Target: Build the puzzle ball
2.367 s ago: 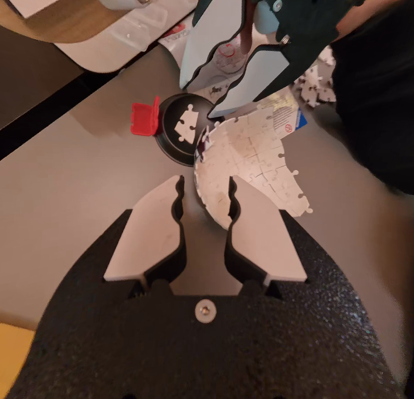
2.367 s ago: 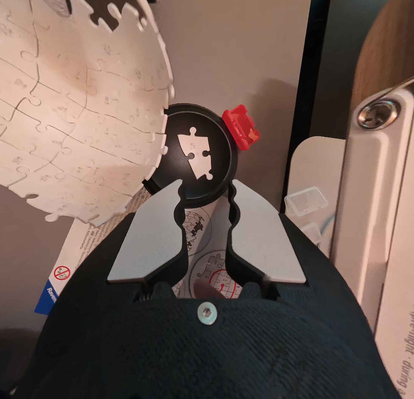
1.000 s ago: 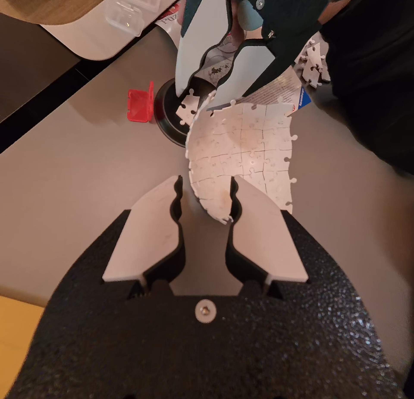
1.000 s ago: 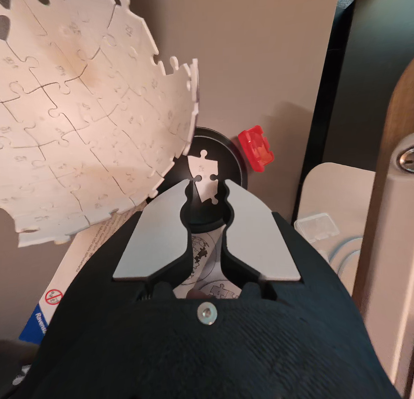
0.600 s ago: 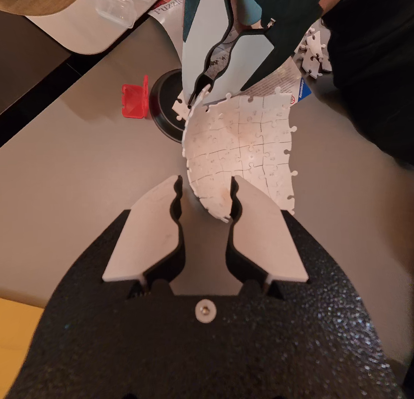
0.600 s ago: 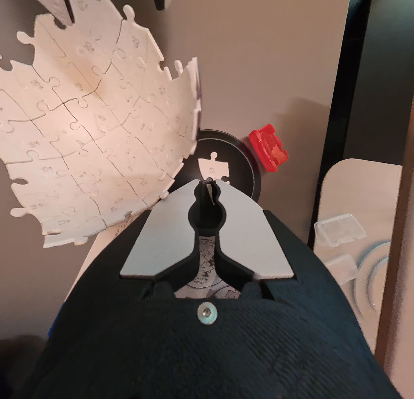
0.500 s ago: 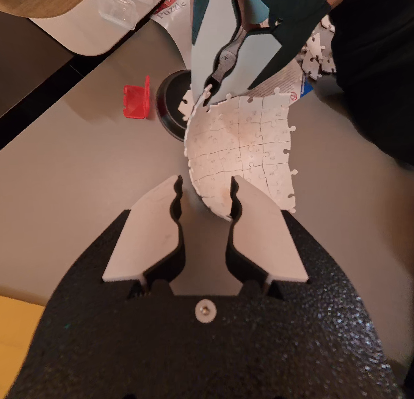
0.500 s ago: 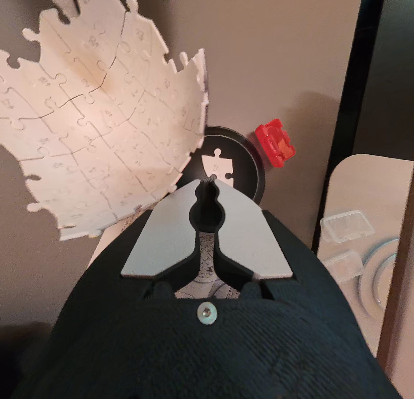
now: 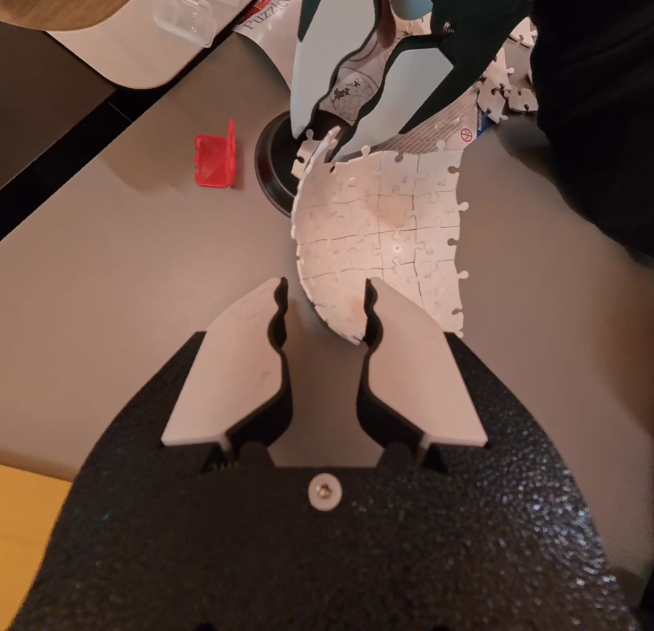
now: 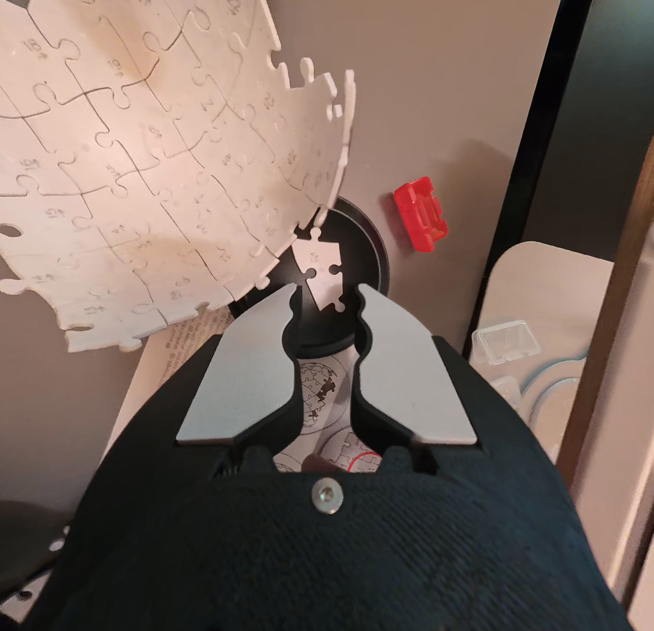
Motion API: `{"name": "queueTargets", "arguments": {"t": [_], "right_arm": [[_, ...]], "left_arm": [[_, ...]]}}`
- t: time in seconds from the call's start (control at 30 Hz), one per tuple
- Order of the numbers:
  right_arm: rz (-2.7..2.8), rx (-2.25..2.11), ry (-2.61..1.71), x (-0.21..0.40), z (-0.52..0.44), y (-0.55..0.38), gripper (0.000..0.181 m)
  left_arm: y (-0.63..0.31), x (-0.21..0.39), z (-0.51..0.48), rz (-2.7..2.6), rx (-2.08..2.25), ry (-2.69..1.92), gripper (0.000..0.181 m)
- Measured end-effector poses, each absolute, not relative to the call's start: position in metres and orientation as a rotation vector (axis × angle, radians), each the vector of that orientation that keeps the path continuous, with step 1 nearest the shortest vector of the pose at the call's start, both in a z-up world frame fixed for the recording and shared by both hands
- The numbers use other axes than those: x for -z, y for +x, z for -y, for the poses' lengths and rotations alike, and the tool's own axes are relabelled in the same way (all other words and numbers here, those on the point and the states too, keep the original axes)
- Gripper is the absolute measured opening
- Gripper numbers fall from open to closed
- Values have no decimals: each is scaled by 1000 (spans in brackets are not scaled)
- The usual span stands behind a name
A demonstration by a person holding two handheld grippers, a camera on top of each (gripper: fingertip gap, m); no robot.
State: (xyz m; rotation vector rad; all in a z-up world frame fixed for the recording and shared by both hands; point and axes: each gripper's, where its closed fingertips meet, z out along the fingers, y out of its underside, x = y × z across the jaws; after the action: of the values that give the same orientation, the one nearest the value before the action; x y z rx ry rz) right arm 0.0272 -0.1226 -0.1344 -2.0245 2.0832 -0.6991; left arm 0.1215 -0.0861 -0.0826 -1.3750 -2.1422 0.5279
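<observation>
Grey-brown tabletop (image 9: 106, 277) fills most of both views, with a pale rounded tray (image 9: 141, 47) and a dark gap off along one edge. Biggest thing on it is the half-built puzzle ball (image 9: 382, 231), a curved white shell of locked pieces lying hollow side up, with its knobby rim right next to the black round dish (image 10: 357, 260). Left gripper (image 9: 323, 288) sits low with its jaws spread wide and nothing between them, though the shell's near edge touches or overlaps its right finger. Right gripper (image 10: 327, 292) hangs over the dish, jaws parted too and empty. Under it there's a printed instruction sheet (image 10: 318, 384), and a heap of loose pieces (image 9: 502, 90) farther back by the person's dark sleeve. Just beside the dish is a little red plastic clip (image 10: 421, 214). Smallest bit is the white two-piece chunk (image 10: 323, 274) in the dish, its top knob nearly touching the shell's rim. I'd guess the shell is light and fairly stiff but pops apart at the seams if squeezed, so grab it gently by the rim. The chunk is thin and slippery-looking, so pinch it across its flat faces near the middle joint.
</observation>
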Motion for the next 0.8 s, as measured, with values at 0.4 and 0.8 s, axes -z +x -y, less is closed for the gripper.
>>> {"name": "queueTargets", "arguments": {"t": [0.4,0.8], "right_arm": [[-2089,678,-1840,137,119,29,16],[-2072,549,-1930,137,104,21,16]], "left_arm": [[117,76,102,2155,-609,-1220,49],[119,78,103,2180,-619,-1249,52]]}}
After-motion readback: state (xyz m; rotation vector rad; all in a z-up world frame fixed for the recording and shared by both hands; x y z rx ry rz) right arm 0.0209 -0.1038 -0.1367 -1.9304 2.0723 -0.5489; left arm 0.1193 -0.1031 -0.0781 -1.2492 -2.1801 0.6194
